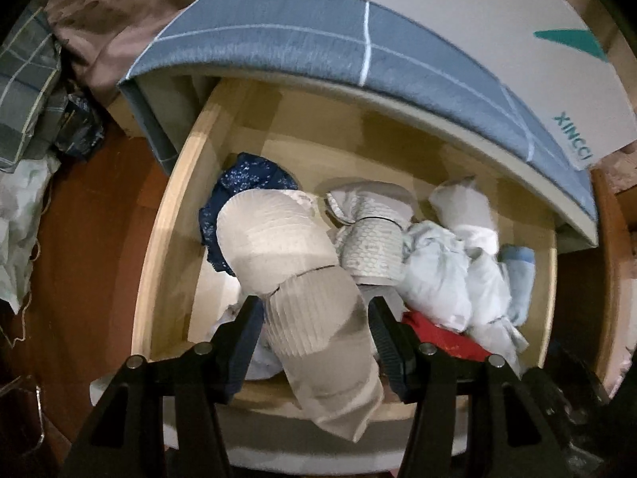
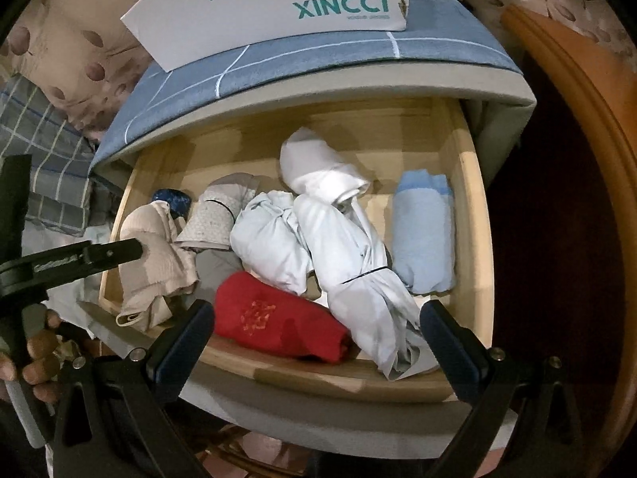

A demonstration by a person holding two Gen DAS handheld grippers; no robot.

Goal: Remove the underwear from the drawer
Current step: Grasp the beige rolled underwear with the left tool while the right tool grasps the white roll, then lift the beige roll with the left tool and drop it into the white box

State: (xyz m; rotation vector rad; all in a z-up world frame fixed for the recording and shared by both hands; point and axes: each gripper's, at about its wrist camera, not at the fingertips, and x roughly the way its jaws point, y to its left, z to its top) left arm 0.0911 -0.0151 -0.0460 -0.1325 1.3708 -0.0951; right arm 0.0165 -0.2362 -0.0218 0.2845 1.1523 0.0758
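Observation:
The open wooden drawer [image 1: 167, 215] holds several rolled pieces of underwear. In the left wrist view my left gripper [image 1: 314, 318] has its fingers on either side of a beige ribbed roll [image 1: 286, 263], which hangs over the drawer's front edge. In the right wrist view the same beige roll [image 2: 155, 263] lies at the drawer's left with the left gripper's finger [image 2: 115, 253] against it. My right gripper [image 2: 318, 342] is open and empty above the drawer front [image 2: 318, 374], over a red roll [image 2: 274, 314] and a white roll [image 2: 350, 247].
Other rolls: patterned grey [image 1: 374, 247], navy floral [image 1: 247, 179], light blue [image 2: 424, 235], white [image 2: 314, 167]. A white XINCCI box [image 2: 278, 4] sits on the blue checked cabinet top [image 1: 278, 40]. An orange wooden frame [image 2: 577, 99] stands right.

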